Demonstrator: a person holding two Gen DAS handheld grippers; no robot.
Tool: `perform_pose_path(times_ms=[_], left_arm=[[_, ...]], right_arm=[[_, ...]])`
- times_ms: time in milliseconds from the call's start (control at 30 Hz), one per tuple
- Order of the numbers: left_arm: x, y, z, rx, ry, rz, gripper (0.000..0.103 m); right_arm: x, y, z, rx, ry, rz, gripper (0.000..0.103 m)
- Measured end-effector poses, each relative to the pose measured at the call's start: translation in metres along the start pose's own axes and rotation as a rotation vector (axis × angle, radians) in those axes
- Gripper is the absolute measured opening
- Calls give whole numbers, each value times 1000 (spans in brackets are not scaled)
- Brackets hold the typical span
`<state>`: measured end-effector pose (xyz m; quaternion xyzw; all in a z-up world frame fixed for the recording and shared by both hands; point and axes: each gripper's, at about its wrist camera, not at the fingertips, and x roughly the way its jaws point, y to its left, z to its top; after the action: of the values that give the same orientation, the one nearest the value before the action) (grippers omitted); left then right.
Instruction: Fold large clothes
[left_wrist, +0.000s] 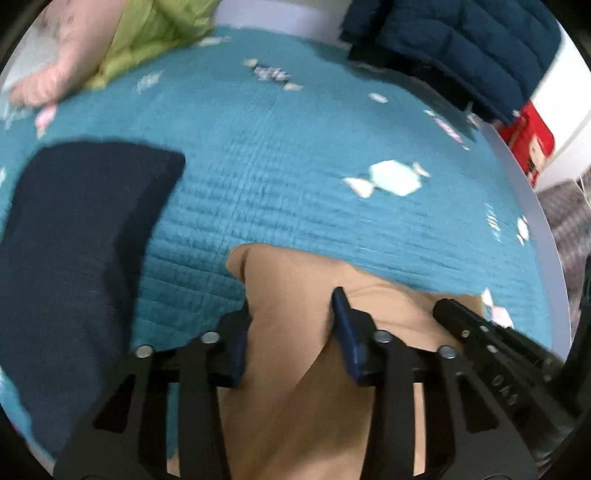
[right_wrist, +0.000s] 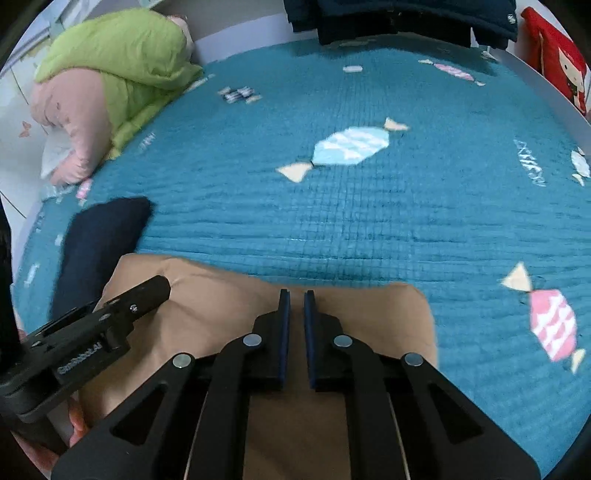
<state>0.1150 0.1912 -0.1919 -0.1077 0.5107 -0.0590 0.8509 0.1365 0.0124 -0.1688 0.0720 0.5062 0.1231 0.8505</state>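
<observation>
Tan cloth (left_wrist: 295, 295) lies folded at the near edge of the bed (left_wrist: 295, 147), on a teal quilt printed with candy shapes. The left gripper (left_wrist: 291, 314) sits over the cloth with its fingers (left_wrist: 341, 306) spread wide apart, fabric bunched up between them. The right gripper (right_wrist: 295, 299) rests above the same cloth (right_wrist: 229, 295), its fingers (right_wrist: 283, 306) nearly together with only a narrow gap showing; whether any fabric is pinched there cannot be told. Each gripper shows in the other's view, the two close side by side over the cloth. A dark navy garment (left_wrist: 85, 229) lies folded on the quilt just to the left. Farther back, a green and pink duvet (right_wrist: 110, 74) is heaped at the bed's left corner, and a dark blue padded jacket (left_wrist: 461, 44) sits at the far edge.
</observation>
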Motion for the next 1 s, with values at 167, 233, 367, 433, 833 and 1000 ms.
perform_pose_path(times_ms=[167, 233, 367, 433, 833, 1000], left_arm=[[-42, -9, -27, 24, 18, -38, 28], [-31, -5, -40, 9, 58, -16, 28], [22, 9, -57, -7, 112, 82, 28], [2, 0, -50, 9, 99, 91, 29], [-62, -29, -105, 105, 218, 39, 29], [-17, -14, -125, 115, 225, 140, 29]], right_arm=[[-44, 14, -26, -58, 135, 107, 12], [-12, 11, -43, -54, 227, 111, 10], [31, -7, -45, 54, 260, 222, 3], [14, -7, -39, 81, 286, 213, 4], [-14, -20, -96, 19, 500, 182, 8], [26, -22, -95, 102, 587, 317, 5]])
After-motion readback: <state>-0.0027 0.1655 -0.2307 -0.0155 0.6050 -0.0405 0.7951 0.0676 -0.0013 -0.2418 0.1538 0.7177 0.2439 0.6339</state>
